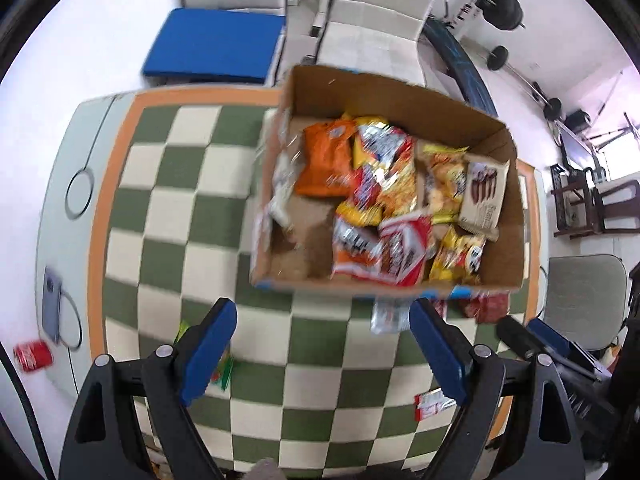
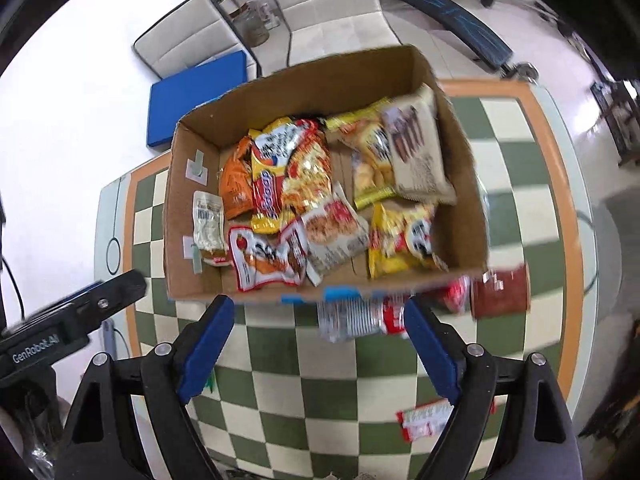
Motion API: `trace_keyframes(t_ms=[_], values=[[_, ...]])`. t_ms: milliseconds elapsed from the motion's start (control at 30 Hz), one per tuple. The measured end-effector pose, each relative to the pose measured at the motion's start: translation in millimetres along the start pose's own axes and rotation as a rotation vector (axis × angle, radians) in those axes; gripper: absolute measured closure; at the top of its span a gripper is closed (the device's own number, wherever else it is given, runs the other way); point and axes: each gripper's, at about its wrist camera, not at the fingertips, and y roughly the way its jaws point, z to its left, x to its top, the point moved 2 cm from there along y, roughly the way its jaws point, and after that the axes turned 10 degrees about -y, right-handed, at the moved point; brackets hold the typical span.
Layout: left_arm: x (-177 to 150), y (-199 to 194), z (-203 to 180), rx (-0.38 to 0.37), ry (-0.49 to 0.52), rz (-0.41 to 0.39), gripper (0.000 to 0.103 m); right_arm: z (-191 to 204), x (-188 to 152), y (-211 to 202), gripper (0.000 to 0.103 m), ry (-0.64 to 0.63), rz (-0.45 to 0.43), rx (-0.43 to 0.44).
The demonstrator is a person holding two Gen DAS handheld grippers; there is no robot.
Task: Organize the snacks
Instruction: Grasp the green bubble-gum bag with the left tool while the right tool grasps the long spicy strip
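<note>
An open cardboard box [image 1: 400, 92] [image 2: 312, 84] stands on the green-and-cream checkered tablecloth [image 1: 180, 200], with several snack packets in it. Among them are an orange bag [image 1: 326, 160] and a beige chocolate-biscuit pack [image 2: 418, 156]. Loose on the cloth in front of the box lie a silver-red packet [image 2: 352, 318], a dark red packet [image 2: 502, 290], a small red-white packet [image 2: 426, 418] and a green packet [image 1: 224, 368]. My left gripper [image 1: 322, 312] and right gripper [image 2: 318, 306] hang above the cloth, near the box's front edge. Both are open with nothing between the blue pads.
A red can [image 1: 34, 356] and a grey device with a cable [image 1: 54, 300] lie at the table's left edge. Beyond the table stand white chairs [image 1: 376, 12], one with a blue cushion [image 1: 218, 46]. Weights [image 1: 506, 8] are at the far right.
</note>
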Motion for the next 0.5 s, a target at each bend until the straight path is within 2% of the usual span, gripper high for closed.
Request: trace_keyframes(t_ms=[133,233,300,500], values=[[-34,16,44,0.033,-0.113,0.033,0.014,-23,-45,3,0.014,0.112,0.028,0.016],[-60,49,88,0.006,-0.268,0.147,0.014,-46,-82,16,0.014,0.21,0.062,0.013],[-74,68,113,0.001,-0.362,0.194,0.015,-65,-107,32,0.014,0.298,0.103,0.03],[-104,111,155,-0.038,-0.574,0.275,0.015,-114,-170,79,0.014,0.536,0.207,0.023]])
